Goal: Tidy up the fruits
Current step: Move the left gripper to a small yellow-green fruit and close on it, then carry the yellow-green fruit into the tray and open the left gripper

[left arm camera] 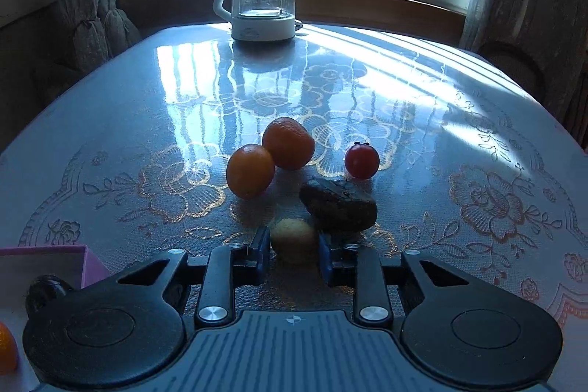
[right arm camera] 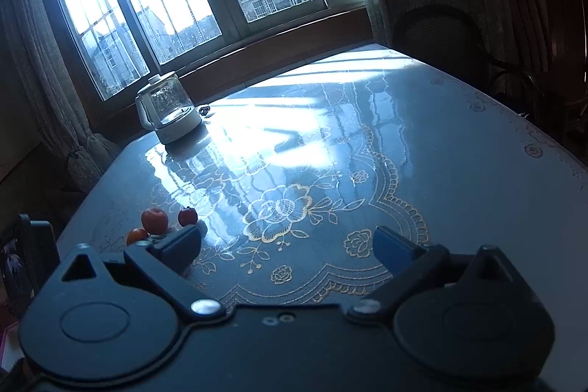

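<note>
Pale yellow and round, a small fruit [left arm camera: 294, 239] sat between the blue pads of the left claw [left arm camera: 294, 254] in the left wrist view, at the near edge of the tabletop [left arm camera: 459, 105]. The jaws stood close on either side of it, the left pad about touching and the right perhaps a sliver off, so whether the fruit was truly pinched could not be told. Being round, it offered no long axis to line up with. The fruit lay dead ahead of this claw, which made the left hand plainly the nearer one. Just beyond it lay a dark, rough avocado [left arm camera: 338, 204], long axis running left to right, touching or nearly touching the yellow fruit. Farther on stood two oranges [left arm camera: 250, 171] [left arm camera: 288, 143], pressed together, and a small red tomato [left arm camera: 362, 160] apart to their right. A pink-walled box [left arm camera: 93, 265] showed at the near left corner, with a dark round thing by it and an orange fruit [left arm camera: 6, 348] at the frame's edge; whether they sat inside was unclear. A glass kettle [left arm camera: 261, 2] stood at the far edge.

In the right wrist view, the right claw [right arm camera: 286, 243] hung spread wide and empty above the tabletop's floral middle, well apart from the fruit cluster off to its left.
</note>
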The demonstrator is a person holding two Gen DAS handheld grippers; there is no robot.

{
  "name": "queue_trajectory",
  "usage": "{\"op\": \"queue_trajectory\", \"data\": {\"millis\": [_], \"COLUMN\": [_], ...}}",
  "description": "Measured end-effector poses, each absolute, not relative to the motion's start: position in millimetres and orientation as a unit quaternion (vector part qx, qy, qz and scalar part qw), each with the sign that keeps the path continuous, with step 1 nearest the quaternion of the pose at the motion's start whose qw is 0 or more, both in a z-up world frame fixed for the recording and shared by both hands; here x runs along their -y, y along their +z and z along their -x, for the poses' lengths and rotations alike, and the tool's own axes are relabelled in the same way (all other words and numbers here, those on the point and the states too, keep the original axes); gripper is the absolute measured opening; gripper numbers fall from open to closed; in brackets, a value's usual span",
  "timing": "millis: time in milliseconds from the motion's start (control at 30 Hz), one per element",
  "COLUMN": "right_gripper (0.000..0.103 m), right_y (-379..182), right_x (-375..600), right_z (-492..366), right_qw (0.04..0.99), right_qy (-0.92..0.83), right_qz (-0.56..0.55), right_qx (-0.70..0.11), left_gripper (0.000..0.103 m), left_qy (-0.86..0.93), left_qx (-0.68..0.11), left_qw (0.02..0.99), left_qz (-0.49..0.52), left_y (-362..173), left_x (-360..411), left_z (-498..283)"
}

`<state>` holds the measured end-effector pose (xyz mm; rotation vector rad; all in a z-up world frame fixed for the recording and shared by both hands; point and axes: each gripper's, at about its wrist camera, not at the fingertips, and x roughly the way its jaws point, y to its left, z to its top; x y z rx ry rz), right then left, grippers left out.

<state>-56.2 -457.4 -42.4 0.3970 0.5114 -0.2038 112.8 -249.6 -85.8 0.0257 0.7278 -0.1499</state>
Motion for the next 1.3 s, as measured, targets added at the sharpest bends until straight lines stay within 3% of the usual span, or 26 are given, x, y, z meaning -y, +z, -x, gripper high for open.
{"op": "queue_trajectory", "data": {"millis": [600,900,1300], "right_gripper": [0.1,0.1,0.1], "right_y": [-34.8,-30.4,-32.2], "right_x": [439.1,406.2,355.9], "right_z": [52.9,41.0,20.0], "right_qw": [0.946,0.948,0.947], "right_qy": [-0.081,-0.045,0.004], "right_qz": [-0.192,-0.186,-0.172], "right_qx": [-0.248,-0.253,-0.272], "left_gripper": [0.026,0.026,0.027], "left_qy": [-0.08,0.01,0.154], "left_qx": [-0.335,-0.346,-0.365], "left_qw": [0.939,0.938,0.918], "left_qz": [0.01,0.022,0.032], "left_y": [-49.3,-37.9,-65.9], "left_x": [206.4,98.2,-26.5], "left_z": [-75.3,-46.2,-37.3]}}
